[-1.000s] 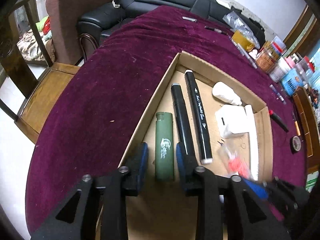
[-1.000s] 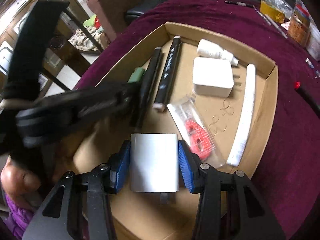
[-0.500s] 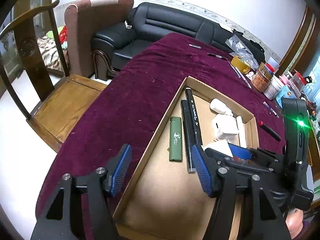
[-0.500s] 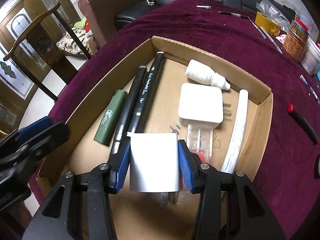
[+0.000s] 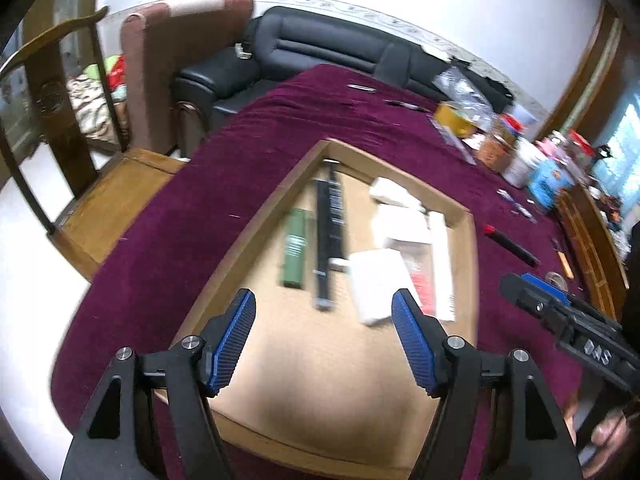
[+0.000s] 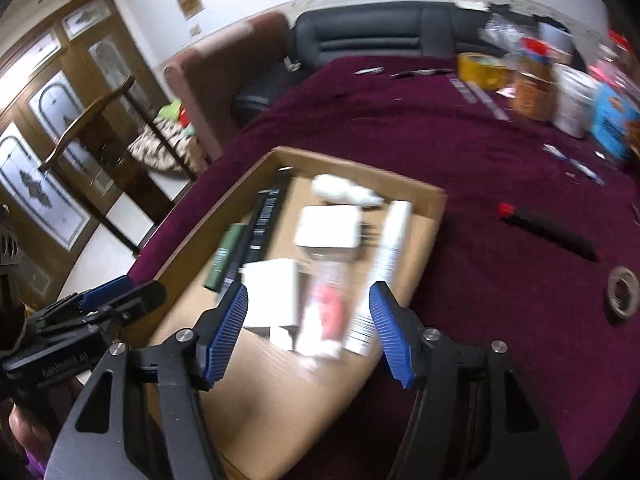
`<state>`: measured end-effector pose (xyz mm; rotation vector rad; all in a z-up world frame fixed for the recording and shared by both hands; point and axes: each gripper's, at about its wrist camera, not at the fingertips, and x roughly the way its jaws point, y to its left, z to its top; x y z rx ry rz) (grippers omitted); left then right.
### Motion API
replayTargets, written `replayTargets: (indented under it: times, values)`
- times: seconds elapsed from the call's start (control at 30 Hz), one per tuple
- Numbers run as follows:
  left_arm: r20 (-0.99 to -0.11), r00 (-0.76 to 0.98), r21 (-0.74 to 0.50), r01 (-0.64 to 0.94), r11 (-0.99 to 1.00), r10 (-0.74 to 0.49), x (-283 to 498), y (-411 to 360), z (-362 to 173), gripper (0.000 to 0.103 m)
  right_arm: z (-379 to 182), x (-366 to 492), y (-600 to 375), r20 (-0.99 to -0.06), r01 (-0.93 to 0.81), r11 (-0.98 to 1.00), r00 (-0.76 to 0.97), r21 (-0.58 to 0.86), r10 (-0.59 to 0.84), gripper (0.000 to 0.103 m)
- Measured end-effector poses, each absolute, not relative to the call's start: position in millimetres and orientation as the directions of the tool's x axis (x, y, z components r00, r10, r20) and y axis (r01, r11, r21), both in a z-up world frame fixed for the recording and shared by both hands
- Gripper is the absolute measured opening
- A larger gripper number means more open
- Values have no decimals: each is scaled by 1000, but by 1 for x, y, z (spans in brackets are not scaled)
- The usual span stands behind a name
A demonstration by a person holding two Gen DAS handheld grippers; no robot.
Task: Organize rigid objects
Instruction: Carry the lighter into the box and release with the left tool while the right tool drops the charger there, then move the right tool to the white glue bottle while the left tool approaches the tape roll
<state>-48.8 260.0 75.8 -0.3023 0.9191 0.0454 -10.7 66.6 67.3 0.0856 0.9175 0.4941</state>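
Cardboard box walls ring the packed items.

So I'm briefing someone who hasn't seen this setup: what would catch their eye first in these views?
Probably the shallow brown cardboard tray on the dark purple tablecloth, holding a green lighter, black markers and white plug-in chargers. Both the left hand-held gripper and the right hand-held gripper hover open and empty above it. A red-capped black pen lies outside the tray.

Maroon tablecloth, brown cardboard tray
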Motion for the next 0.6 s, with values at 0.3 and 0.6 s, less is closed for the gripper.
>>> replayTargets:
  times: [0.3,0.6]
  values:
    - [-765,596,-277,36,960,-243,-62,174,81,65,55,21,-103,-787,-41,983,593,181,169,62]
    - [-786,572,-234,75,969,-234,-69,141,78,65,37,78,-172,-774,6,901,514,434,370,62]
